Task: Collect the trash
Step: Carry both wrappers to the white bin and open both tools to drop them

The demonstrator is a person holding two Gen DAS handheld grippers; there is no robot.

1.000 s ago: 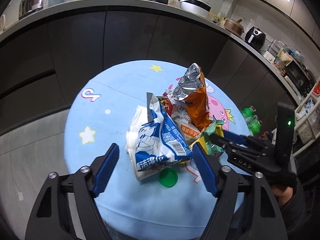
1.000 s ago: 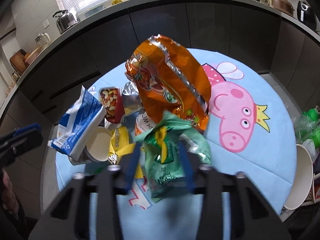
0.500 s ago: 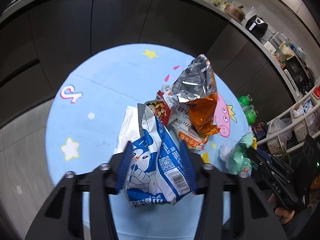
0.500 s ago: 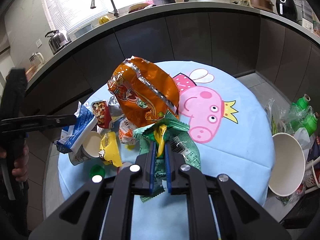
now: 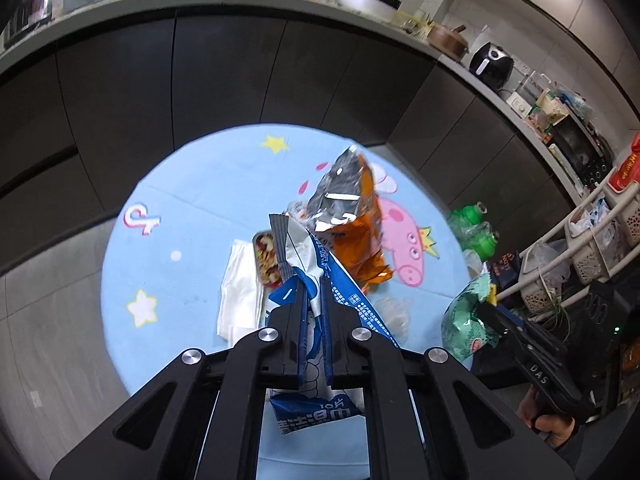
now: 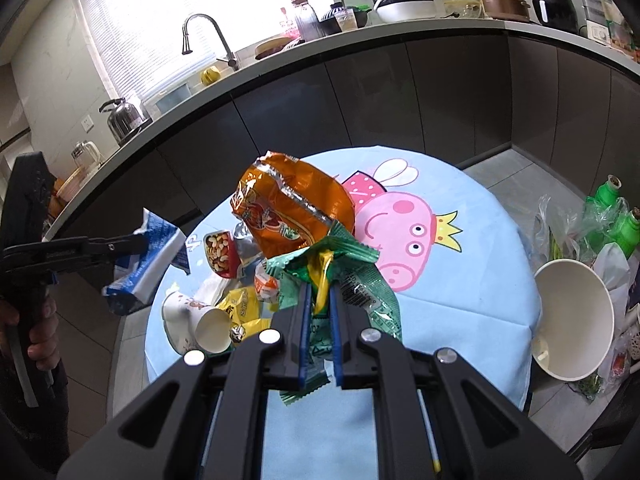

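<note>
So for containers we've got a big white paper bowl [image 6: 572, 320] off the right edge of the round blue table [image 6: 472, 312], tipped with its mouth toward us and looking bare inside as far as we can tell; a small paper cup [image 6: 200, 320] lies on its side on the table next to a yellow wrapper [image 6: 244, 312], nothing visible in it; the red nut packet [image 6: 218, 254] is open and shows mixed nuts; beside the table there's a clear plastic bag [image 6: 576, 224] with green bottles [image 6: 608, 204] in it, and white storage baskets [image 5: 600, 240] on a rack with stuff we can't make out.

Our left gripper [image 5: 313, 300] has its jaws pressed onto the blue and white wipes pack [image 5: 316, 404], held up above the table; our right gripper [image 6: 319, 300] pinches the green wrapper [image 6: 352, 276], held up over the near side of the table; the orange chip bag [image 6: 292, 212] sits on the pile, foil side showing in the left view.

Versus a second ago: the left jaws were spread wide around the wipes pack while it lay on the table, now they're clamped and it's lifted, uncovering a white napkin [image 5: 240, 292]; the right jaws were only just closing on the green wrapper at the pile, now it's swung out past the table's right edge in the left view.
</note>
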